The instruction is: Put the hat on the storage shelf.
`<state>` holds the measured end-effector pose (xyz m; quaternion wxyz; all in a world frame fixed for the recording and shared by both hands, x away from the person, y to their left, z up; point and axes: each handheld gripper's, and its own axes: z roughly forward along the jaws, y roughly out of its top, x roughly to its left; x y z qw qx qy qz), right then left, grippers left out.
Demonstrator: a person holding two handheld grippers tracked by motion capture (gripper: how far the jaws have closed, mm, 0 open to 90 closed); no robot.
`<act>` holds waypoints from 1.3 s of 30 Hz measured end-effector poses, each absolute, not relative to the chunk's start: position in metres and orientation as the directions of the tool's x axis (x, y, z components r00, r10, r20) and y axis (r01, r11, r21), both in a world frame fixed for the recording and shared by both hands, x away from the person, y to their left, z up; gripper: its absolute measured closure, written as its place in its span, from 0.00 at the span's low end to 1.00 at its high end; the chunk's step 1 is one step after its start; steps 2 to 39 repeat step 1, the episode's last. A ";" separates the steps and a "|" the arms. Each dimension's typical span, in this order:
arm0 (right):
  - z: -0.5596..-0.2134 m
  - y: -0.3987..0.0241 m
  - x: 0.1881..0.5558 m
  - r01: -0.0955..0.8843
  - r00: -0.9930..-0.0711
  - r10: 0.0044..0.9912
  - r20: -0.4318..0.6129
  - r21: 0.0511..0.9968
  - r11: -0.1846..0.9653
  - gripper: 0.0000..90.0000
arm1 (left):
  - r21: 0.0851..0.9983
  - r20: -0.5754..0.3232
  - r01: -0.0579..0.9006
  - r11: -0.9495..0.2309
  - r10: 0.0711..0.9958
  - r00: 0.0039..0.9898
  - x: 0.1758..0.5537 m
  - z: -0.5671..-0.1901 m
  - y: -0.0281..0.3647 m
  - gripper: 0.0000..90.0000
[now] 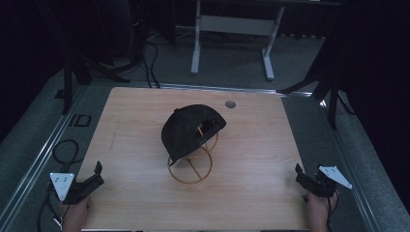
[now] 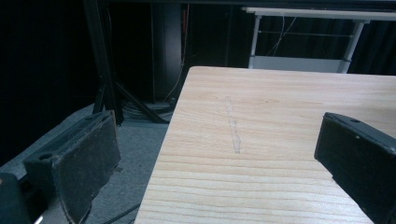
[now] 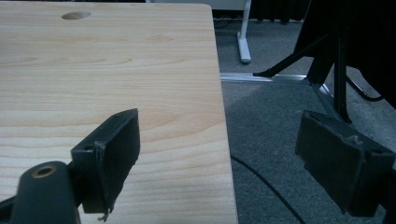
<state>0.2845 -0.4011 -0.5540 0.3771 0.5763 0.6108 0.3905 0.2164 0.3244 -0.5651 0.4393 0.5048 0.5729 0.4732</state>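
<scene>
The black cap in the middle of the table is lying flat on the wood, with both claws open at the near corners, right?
Not quite. The black cap is not flat on the table: it sits tilted on a gold wire stand, as the high view shows. The rest holds: the left claw and right claw are open at the near corners.

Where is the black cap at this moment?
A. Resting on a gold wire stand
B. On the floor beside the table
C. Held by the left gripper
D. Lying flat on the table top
A: the black cap sits on the gold wire stand at mid-table, far from the left gripper and the right gripper.
</scene>
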 end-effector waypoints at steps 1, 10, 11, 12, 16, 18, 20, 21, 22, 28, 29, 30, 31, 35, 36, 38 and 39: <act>-0.554 -0.401 0.285 0.411 -0.053 0.999 -0.010 0.911 0.030 0.15 | 0.986 -0.026 0.163 0.042 0.994 -0.104 0.216 -0.565 0.324 0.01; -0.554 -0.401 0.285 0.411 -0.053 0.999 -0.010 0.911 0.030 0.15 | 0.986 -0.026 0.163 0.042 0.994 -0.104 0.216 -0.565 0.324 0.01; -0.554 -0.401 0.285 0.411 -0.053 0.999 -0.010 0.911 0.030 0.15 | 0.986 -0.026 0.163 0.042 0.994 -0.104 0.216 -0.565 0.324 0.01; -0.554 -0.401 0.285 0.411 -0.053 0.999 -0.010 0.911 0.030 0.15 | 0.986 -0.026 0.163 0.042 0.994 -0.104 0.216 -0.565 0.324 0.01; -0.554 -0.401 0.285 0.411 -0.053 0.999 -0.010 0.911 0.030 0.15 | 0.986 -0.026 0.163 0.042 0.994 -0.104 0.216 -0.565 0.324 0.01; -0.554 -0.401 0.285 0.411 -0.053 0.999 -0.010 0.911 0.030 0.15 | 0.986 -0.026 0.163 0.042 0.994 -0.104 0.216 -0.565 0.324 0.01; -0.554 -0.401 0.285 0.411 -0.053 0.999 -0.010 0.911 0.030 0.15 | 0.986 -0.026 0.163 0.042 0.994 -0.104 0.216 -0.565 0.324 0.01; -0.554 -0.401 0.285 0.411 -0.053 0.999 -0.010 0.911 0.030 0.15 | 0.986 -0.026 0.163 0.042 0.994 -0.104 0.216 -0.565 0.324 0.01; -0.554 -0.401 0.285 0.411 -0.053 0.999 -0.010 0.911 0.030 0.15 | 0.986 -0.026 0.163 0.042 0.994 -0.104 0.216 -0.565 0.324 0.01; -0.554 -0.401 0.285 0.411 -0.053 0.999 -0.010 0.911 0.030 0.15 | 0.986 -0.026 0.163 0.042 0.994 -0.104 0.216 -0.565 0.324 0.01; -0.554 -0.401 0.285 0.411 -0.053 0.999 -0.010 0.911 0.030 0.15 | 0.986 -0.026 0.163 0.042 0.994 -0.104 0.216 -0.565 0.324 0.01; -0.554 -0.401 0.285 0.411 -0.053 0.999 -0.010 0.911 0.030 0.15 | 0.986 -0.026 0.163 0.042 0.994 -0.104 0.216 -0.565 0.324 0.01; -0.554 -0.401 0.285 0.411 -0.053 0.999 -0.010 0.911 0.030 0.15 | 0.986 -0.026 0.163 0.042 0.994 -0.104 0.216 -0.565 0.324 0.01; -0.554 -0.401 0.285 0.411 -0.053 0.999 -0.010 0.911 0.030 0.15 | 0.986 -0.026 0.163 0.042 0.994 -0.104 0.216 -0.565 0.324 0.01; -0.554 -0.401 0.285 0.411 -0.053 0.999 -0.010 0.911 0.030 0.15 | 0.986 -0.026 0.163 0.042 0.994 -0.104 0.216 -0.565 0.324 0.01; -0.554 -0.401 0.285 0.411 -0.053 0.999 -0.010 0.911 0.030 0.15 | 0.986 -0.026 0.163 0.042 0.994 -0.104 0.216 -0.565 0.324 0.01; -0.554 -0.401 0.285 0.411 -0.053 0.999 -0.010 0.911 0.030 0.15 | 0.986 -0.026 0.163 0.042 0.994 -0.104 0.216 -0.565 0.324 0.01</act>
